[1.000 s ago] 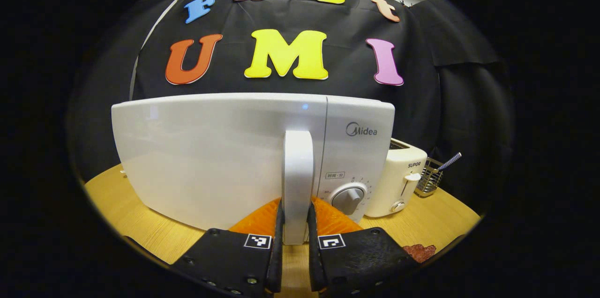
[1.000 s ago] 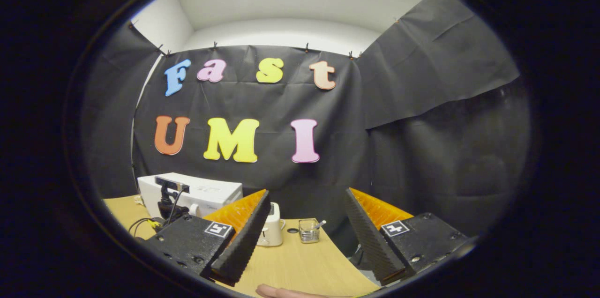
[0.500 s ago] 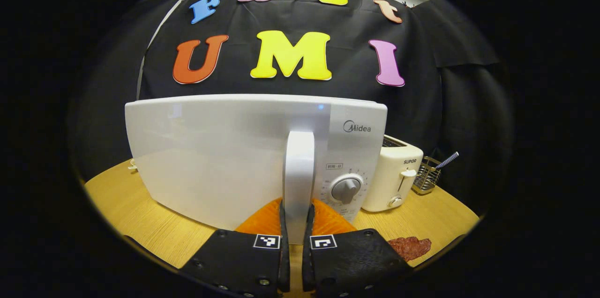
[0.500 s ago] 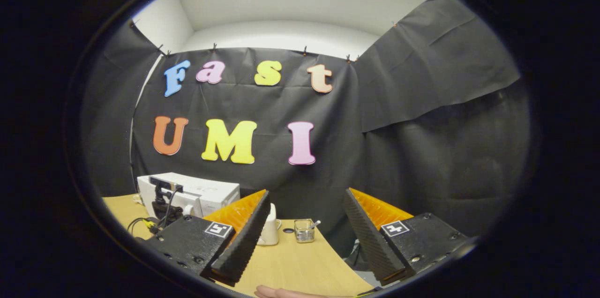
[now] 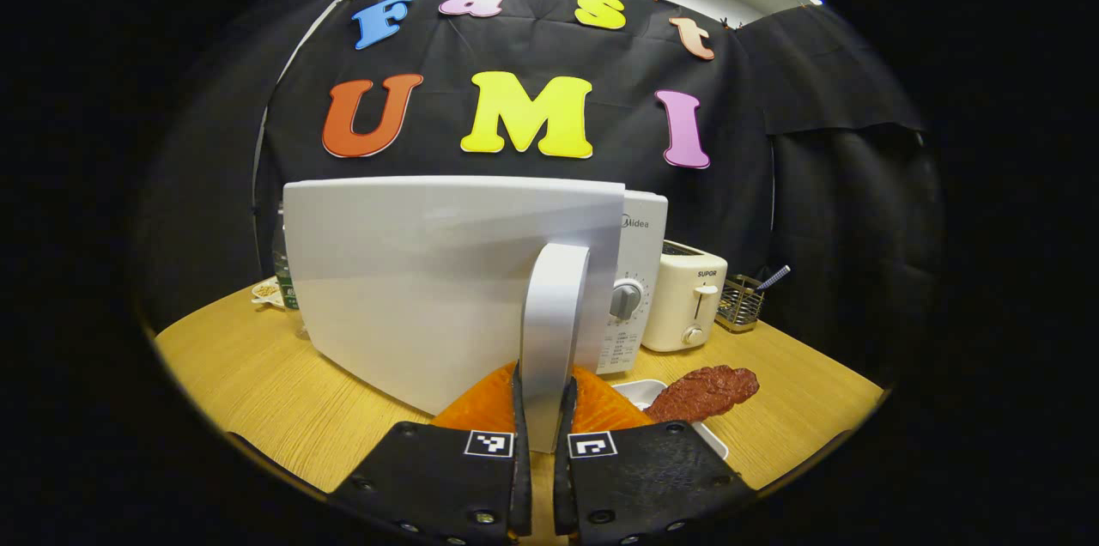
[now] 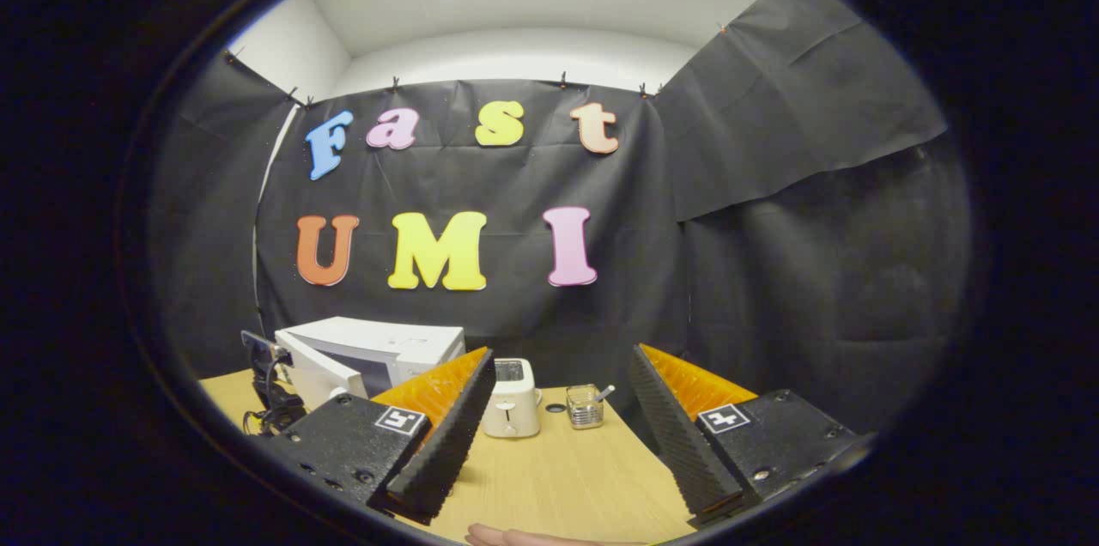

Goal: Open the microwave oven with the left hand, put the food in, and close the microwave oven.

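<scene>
In the left gripper view my left gripper [image 5: 541, 434] is shut on the white upright door handle [image 5: 551, 314] of the white microwave oven [image 5: 640, 271]. Its door [image 5: 421, 271] stands swung partly out toward me, away from the control panel with the grey knob [image 5: 624, 300]. A brownish-red piece of food [image 5: 704, 391] lies on a white plate [image 5: 635, 392] right of my fingers. In the right gripper view my right gripper [image 6: 554, 434] hangs open and empty above the wooden table [image 6: 558, 477], with the microwave oven [image 6: 369, 348] far off at the left, its door ajar.
A cream toaster [image 5: 687, 306] stands right of the microwave, then a wire basket [image 5: 740, 314] with a straw-like stick. A bottle and a small dish [image 5: 268, 292] sit behind the door at the left. A fingertip [image 6: 506, 536] shows at the bottom of the right gripper view.
The microwave door has swung outward with my left gripper on its handle, uncovering a gap beside the control panel. The food and plate came further into view. My right gripper stayed open and nearly still.
</scene>
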